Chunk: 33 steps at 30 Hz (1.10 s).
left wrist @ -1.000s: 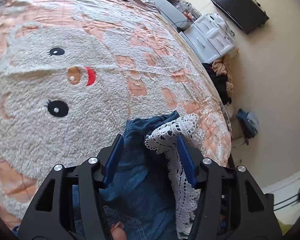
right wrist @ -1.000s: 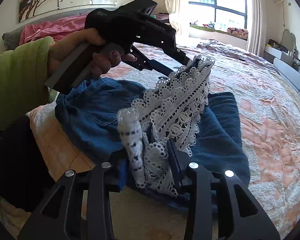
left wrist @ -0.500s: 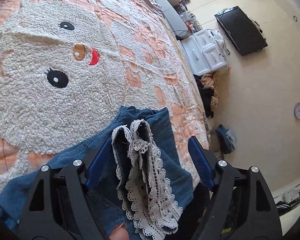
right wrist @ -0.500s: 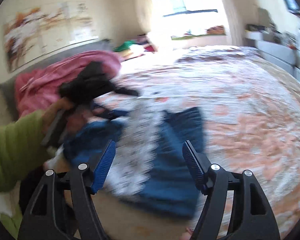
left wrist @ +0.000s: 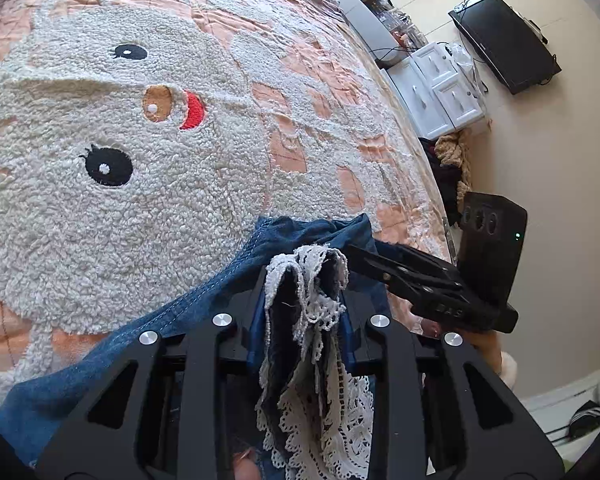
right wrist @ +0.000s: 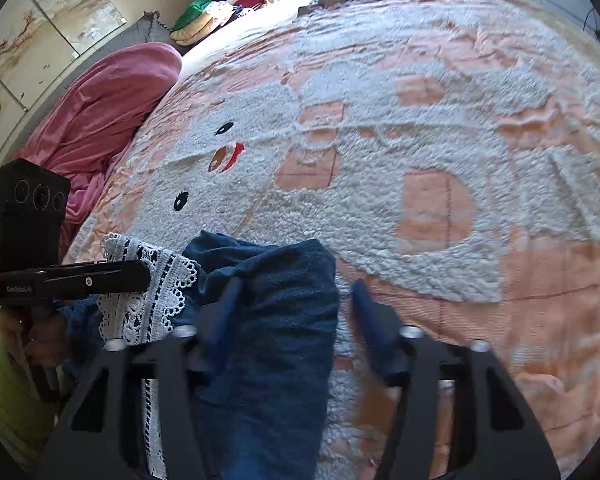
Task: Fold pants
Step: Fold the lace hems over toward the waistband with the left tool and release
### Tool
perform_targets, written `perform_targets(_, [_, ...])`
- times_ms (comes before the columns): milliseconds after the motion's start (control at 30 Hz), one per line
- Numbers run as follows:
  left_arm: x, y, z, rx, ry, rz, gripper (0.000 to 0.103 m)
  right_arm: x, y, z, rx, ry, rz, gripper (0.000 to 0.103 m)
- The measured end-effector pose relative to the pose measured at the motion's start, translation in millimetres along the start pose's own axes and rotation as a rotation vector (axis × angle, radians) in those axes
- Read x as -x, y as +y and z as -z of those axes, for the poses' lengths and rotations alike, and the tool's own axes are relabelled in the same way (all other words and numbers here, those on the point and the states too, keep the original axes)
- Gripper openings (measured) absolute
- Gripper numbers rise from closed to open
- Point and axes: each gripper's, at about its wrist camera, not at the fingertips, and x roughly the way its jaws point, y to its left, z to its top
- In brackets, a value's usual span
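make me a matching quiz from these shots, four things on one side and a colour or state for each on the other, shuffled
Things:
1. left tool
2. right tool
3. pants
4. bedcover

Descriptions:
A. blue denim with white lace trim
B. open, fingers astride the denim
C. shut on the lace hem
D. peach and white, with a cartoon face

Pairs: 1-C, 2-B, 3-A, 4-D

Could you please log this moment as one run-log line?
left hand-held gripper: shut on lace hem | right hand-held gripper: open over denim pants | surface: bedspread
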Motion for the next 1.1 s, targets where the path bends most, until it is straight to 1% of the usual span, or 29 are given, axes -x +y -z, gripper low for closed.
perform_targets(33, [1, -3, -1, -0.015, -0.006, -0.003, 0.015, 1, -1, 1, -0.001, -0.011, -0.031, 0.016])
perform_targets(67, [3, -6, -3, -0.029, -0.019, 0.004, 0.015, 6, -1, 1, 0.008, -0.038, -0.043, 0.013])
perform_targets(133, [8, -11, -6, -0.055, -0.053, 0.025, 0.014, 24, -10, 4, -0.021, -0.108, -0.061, 0.012])
perform_targets(200, [6, -9, -11, -0.071, -0.075, 0.019, 0.014, 37, -20, 3, -0.067, -0.153, -0.09, 0.012])
perform_targets(233, [1, -5, -12, -0.057, -0.067, 0.002, 0.014, 38, -23, 3, -0.072, -0.158, -0.079, 0.012])
perform_targets(333, [-18, 13, -13, 0.006, -0.029, -0.062, 0.014, 26, -21, 2, -0.038, -0.132, -0.011, 0.012])
perform_targets(367, [-20, 17, -12, 0.015, -0.028, -0.065, 0.015, 21, -22, 2, -0.031, -0.12, 0.007, 0.013])
perform_targets(400, [-21, 20, -11, 0.018, -0.033, -0.069, 0.019, 16, -24, 2, -0.031, -0.114, 0.018, 0.015])
perform_targets(433, [-21, 22, -10, 0.021, -0.042, -0.077, 0.024, 13, -26, 1, -0.035, -0.114, 0.015, 0.018])
perform_targets(467, [-18, 24, -9, 0.03, -0.049, -0.076, 0.027, 13, -28, 1, -0.047, -0.118, 0.003, 0.02])
perform_targets(500, [-14, 26, -8, 0.05, -0.058, -0.066, 0.034, 17, -29, 1, -0.054, -0.13, 0.002, 0.026])
perform_targets(533, [-8, 26, -7, 0.06, -0.066, -0.049, 0.036, 24, -29, 3, -0.05, -0.148, 0.012, 0.032])
perform_targets(567, [0, 24, -5, 0.065, -0.079, -0.039, 0.037, 33, -27, 6, -0.039, -0.173, 0.029, 0.035])
perform_targets(600, [9, 21, -2, 0.063, -0.093, -0.039, 0.041, 41, -27, 8, -0.036, -0.19, 0.038, 0.042])
perform_targets(633, [20, 16, 3, 0.057, -0.109, -0.04, 0.043, 51, -26, 12, -0.034, -0.21, 0.043, 0.049])
perform_targets(700, [39, 8, 16, 0.052, -0.136, -0.058, 0.046, 67, -21, 18, -0.02, -0.239, 0.048, 0.051])
perform_targets(733, [45, 3, 24, 0.049, -0.143, -0.062, 0.049, 77, -16, 23, -0.006, -0.261, 0.049, 0.054])
perform_targets(833, [60, -10, 58, 0.039, -0.138, -0.066, 0.054, 100, -5, 45, 0.021, -0.306, 0.062, 0.065])
perform_targets(900, [63, -18, 79, 0.037, -0.129, -0.064, 0.054, 109, 1, 63, 0.041, -0.325, 0.083, 0.065])
perform_targets(967, [61, -23, 99, 0.046, -0.115, -0.046, 0.055, 115, 4, 80, 0.042, -0.324, 0.113, 0.066])
perform_targets(1000, [59, -26, 110, 0.056, -0.101, -0.044, 0.055, 117, 3, 88, 0.034, -0.323, 0.112, 0.066])
perform_targets(1100, [52, -36, 127, 0.056, -0.082, -0.051, 0.055, 121, 3, 108, 0.014, -0.313, 0.108, 0.066])
